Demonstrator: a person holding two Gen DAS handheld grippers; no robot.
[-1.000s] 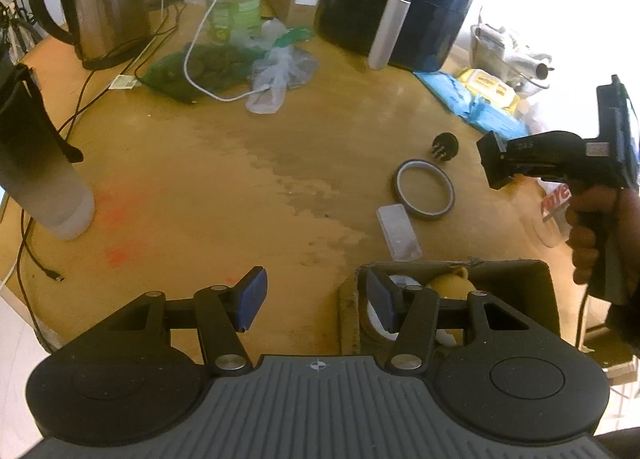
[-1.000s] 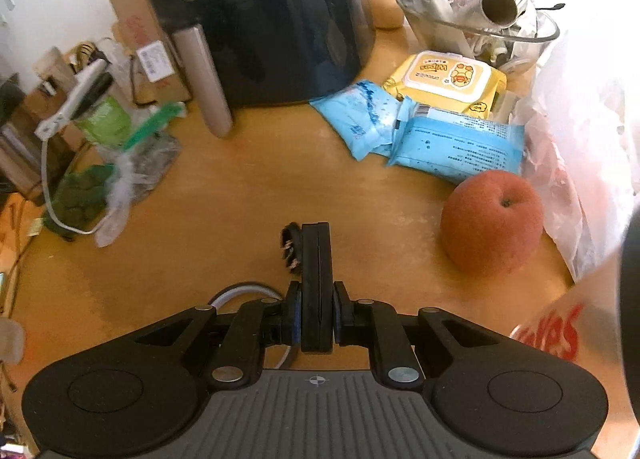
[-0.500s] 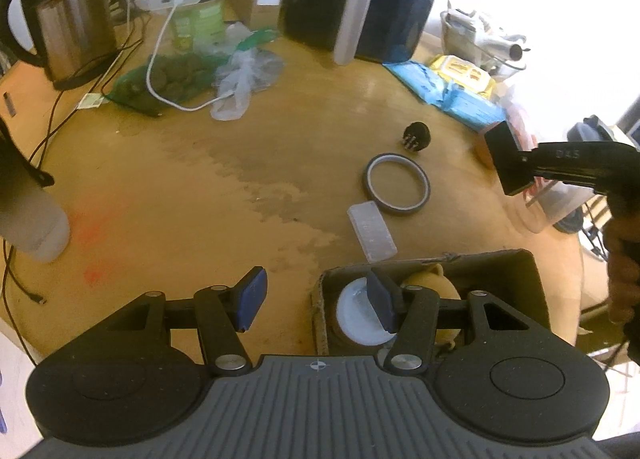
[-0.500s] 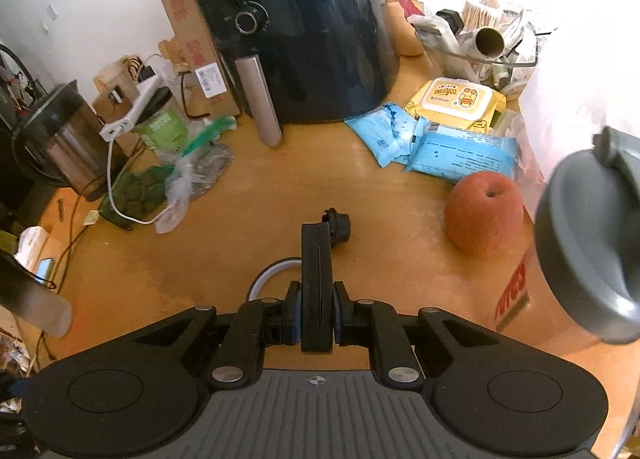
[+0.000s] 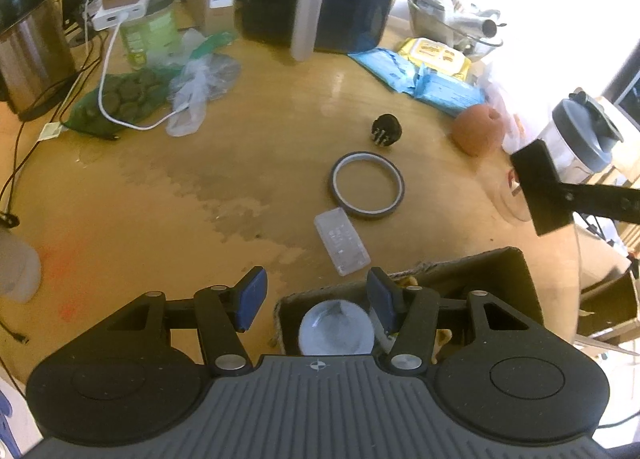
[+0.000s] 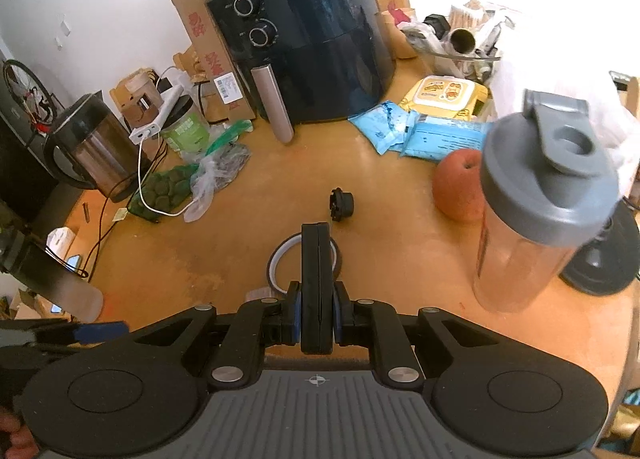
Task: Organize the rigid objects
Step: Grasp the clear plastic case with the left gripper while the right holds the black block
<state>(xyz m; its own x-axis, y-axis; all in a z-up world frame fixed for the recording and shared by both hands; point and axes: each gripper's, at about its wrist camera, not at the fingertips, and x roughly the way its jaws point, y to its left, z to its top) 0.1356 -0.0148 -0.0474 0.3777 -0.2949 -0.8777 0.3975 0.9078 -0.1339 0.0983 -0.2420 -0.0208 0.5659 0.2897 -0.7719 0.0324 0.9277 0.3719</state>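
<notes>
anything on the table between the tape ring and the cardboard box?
Yes. In the left wrist view a clear plastic case lies flat between the tape ring and the cardboard box, apart from both. Nothing else there.

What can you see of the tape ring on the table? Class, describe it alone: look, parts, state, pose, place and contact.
The tape ring is a thin, wide hoop with a dark outer band and a pale inner face, its middle open so the wooden table shows through. It lies flat and whole, touching only the tabletop. A small black plug-like part sits just beyond it, and a clear plastic case lies just short of it; neither touches it. In the right wrist view the shut right claw partly hides it.
</notes>
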